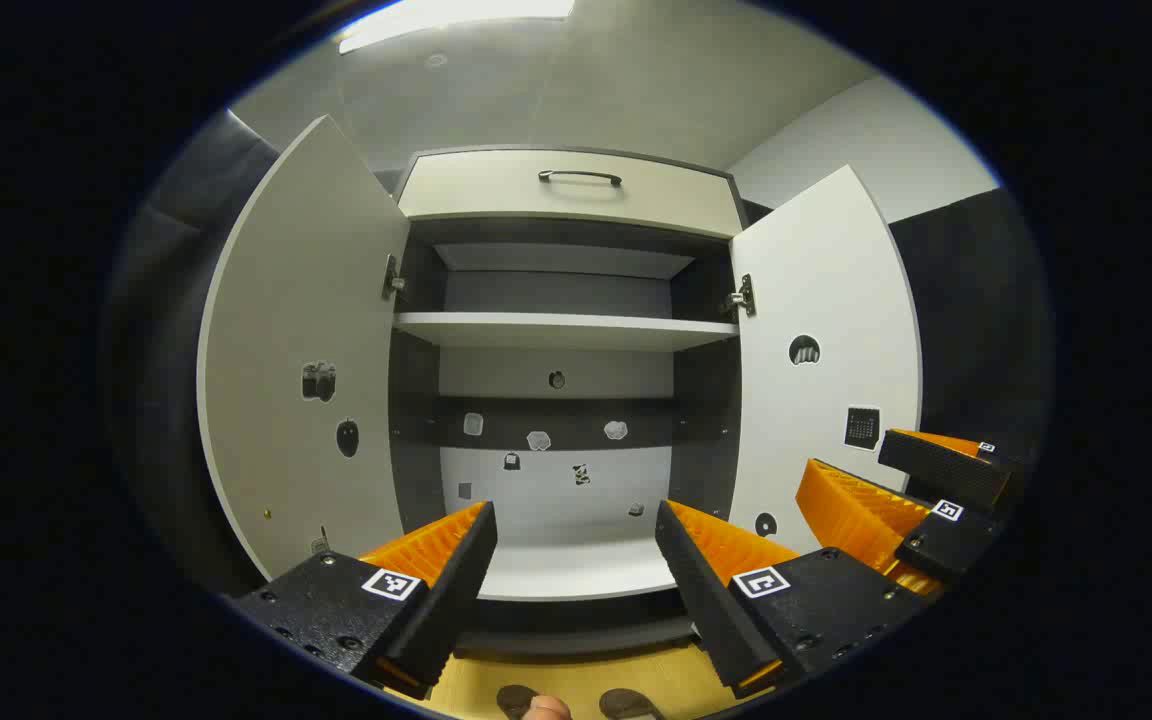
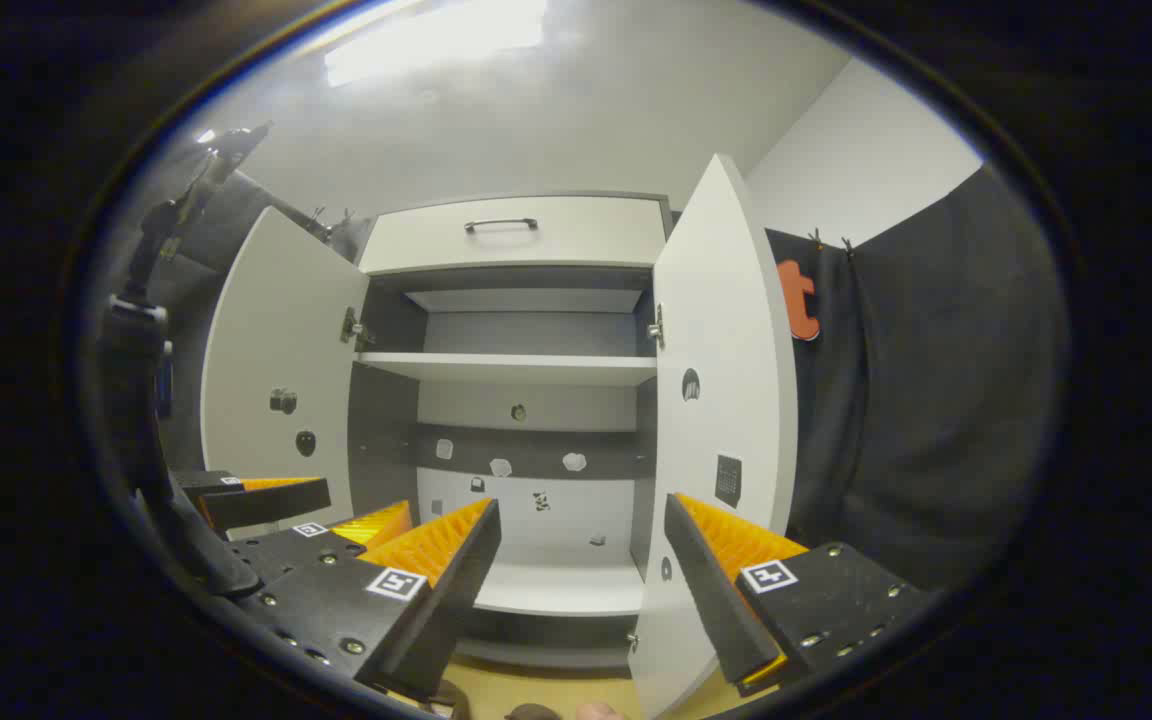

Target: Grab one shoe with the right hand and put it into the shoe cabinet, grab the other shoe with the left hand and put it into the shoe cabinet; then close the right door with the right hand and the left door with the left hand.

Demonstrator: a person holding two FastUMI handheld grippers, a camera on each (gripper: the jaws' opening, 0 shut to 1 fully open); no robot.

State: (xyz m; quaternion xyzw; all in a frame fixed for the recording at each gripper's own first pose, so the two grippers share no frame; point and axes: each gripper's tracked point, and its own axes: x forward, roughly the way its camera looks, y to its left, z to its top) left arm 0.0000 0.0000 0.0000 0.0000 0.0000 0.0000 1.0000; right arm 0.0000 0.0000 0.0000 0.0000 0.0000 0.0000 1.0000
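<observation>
Grey-walled booth w/ a ceiling light point(image 1: 456, 15) overhead and pale wood floor point(image 1: 576, 685) below: the shoe cabinet point(image 1: 566, 400) stands straight ahead, both doors swung wide. In the left gripper view the left door point(image 1: 301, 360) and right door point(image 1: 826, 350) flank an open interior w/ one shelf point(image 1: 566, 328) across the middle, a closed drawer point(image 1: 571, 190) w/ dark handle on top, and small stickers dotted over the back panel and door insides. Bottom board point(image 1: 576, 570) of the cabinet looks bare. Left gripper point(image 1: 576, 525) hangs in front of the cabinet's lower compartment, fingers spread apart, nothing between them; the other gripper shows at the right edge, just beside the right door. In the right gripper view the right gripper point(image 2: 581, 525) is likewise released and holding nothing, w/ the right door point(image 2: 726, 400) edge-on between its fingers. Two dark rounded shapes, likely the shoes point(image 1: 626, 703), peek in at the bottom edge on the floor, near the cabinet base; too cropped to say more.
</observation>
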